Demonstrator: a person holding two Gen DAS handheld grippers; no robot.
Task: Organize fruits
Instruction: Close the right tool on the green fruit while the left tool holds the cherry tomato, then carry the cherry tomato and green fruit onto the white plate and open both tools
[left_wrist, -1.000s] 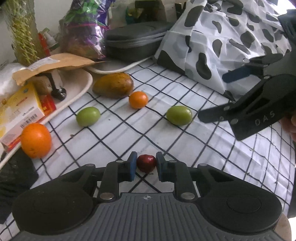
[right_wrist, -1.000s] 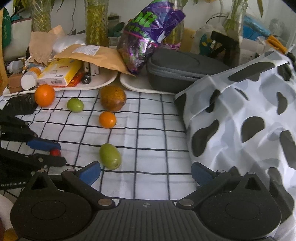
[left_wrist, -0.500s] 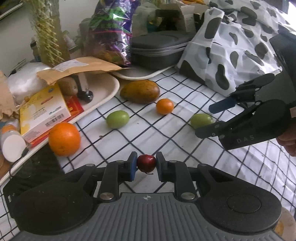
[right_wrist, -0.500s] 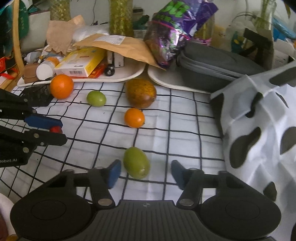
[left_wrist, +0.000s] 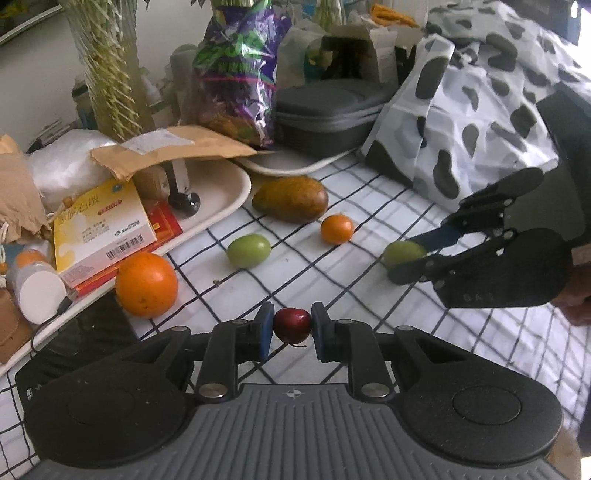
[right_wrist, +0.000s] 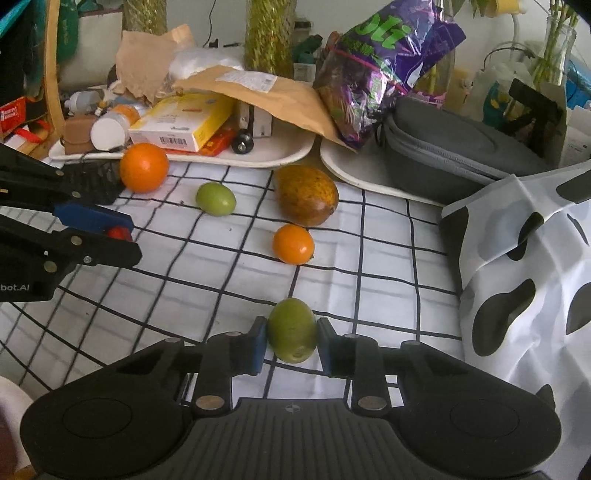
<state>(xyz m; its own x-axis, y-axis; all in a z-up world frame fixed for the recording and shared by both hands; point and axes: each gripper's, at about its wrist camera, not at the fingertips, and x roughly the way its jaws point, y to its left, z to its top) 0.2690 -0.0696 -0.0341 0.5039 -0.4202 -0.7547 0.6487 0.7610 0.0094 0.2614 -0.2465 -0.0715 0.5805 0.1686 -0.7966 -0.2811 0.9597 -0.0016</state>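
A small dark-red cherry (left_wrist: 291, 325) is pinched between the blue-padded jaws of the left gripper (left_wrist: 289, 328), above the white tabletop cloth with its black grid (left_wrist: 332, 273); an oval olive-green fruit (right_wrist: 292, 329) is pinched between the jaws of the right gripper (right_wrist: 291, 345), low over the same cloth; the other fruits are seen lying loose on the tabletop: a large round orange (left_wrist: 146, 284) touching the rim of a cluttered cream tray (left_wrist: 236, 192), a second green oval fruit (left_wrist: 248, 250) in the middle, a small orange citrus (left_wrist: 337, 229), and a brownish-yellow mango (left_wrist: 291, 199) just behind it; a cow-patterned black-and-white bag (right_wrist: 532, 258) is seen at the right.
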